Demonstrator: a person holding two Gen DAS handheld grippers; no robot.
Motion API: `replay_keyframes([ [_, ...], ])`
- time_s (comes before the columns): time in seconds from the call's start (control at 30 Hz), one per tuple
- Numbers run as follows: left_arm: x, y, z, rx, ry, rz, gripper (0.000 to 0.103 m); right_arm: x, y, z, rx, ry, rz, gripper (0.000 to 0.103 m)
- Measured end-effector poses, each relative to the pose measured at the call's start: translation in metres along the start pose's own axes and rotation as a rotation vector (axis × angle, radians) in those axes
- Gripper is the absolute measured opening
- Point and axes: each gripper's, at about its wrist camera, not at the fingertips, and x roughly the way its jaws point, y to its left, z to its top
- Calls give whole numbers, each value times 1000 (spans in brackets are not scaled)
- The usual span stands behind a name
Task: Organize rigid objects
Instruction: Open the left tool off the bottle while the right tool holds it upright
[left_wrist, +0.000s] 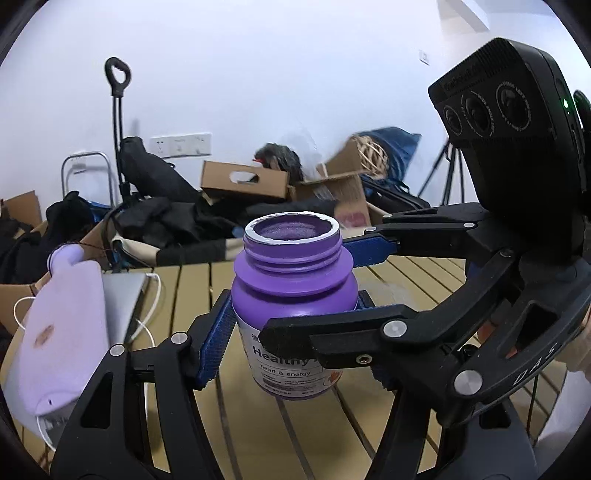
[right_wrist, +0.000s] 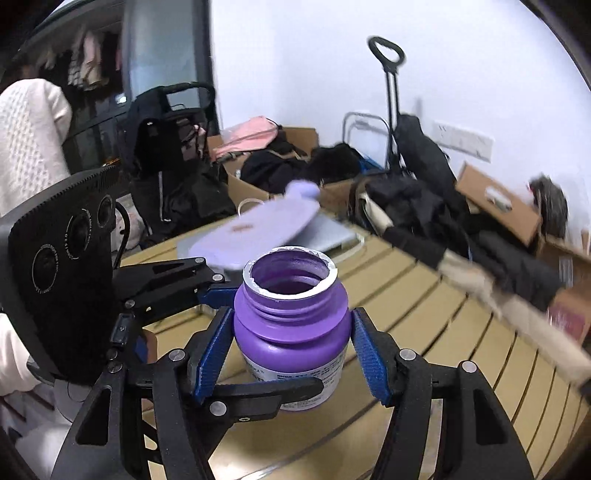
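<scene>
A lilac pouch (left_wrist: 62, 332) lies on a grey laptop (left_wrist: 120, 306), cardboard boxes (left_wrist: 245, 181) behind the slatted table (left_wrist: 295, 435)

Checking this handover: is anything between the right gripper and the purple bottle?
Nothing separate. The purple bottle already sits between the right gripper's blue pads. Only the left gripper, also around it, lays one black finger across the label's lower front.
</scene>
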Motion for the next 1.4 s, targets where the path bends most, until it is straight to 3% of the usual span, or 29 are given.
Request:
replay_keyframes([
  [0.2,14,12,3,-19,1,43,60,18,-14,10,5,-19,16,69],
  [0.53,26,7,-12,8,34,37,60,28,-22,-12,44,-29,33,69],
  [0.67,31,5,-15,23,48,43,60,33,-25,-18,41,10,33,69],
  [0.87,26,14,2,-14,-10,64,60,27,-25,3,-4,-14,22,69],
  [1.03,40,24,-3,-65,26,82,60,48,-39,8,24,14,66,69],
  [1.2,33,15,-12,-33,19,78,60,47,-28,-1,21,9,21,69],
  [1.33,29,9,-27,-12,68,64,60,42,-23,-19,63,-2,54,69],
  [1.4,40,12,-39,-25,155,53,60,53,-21,-30,62,29,65,69],
])
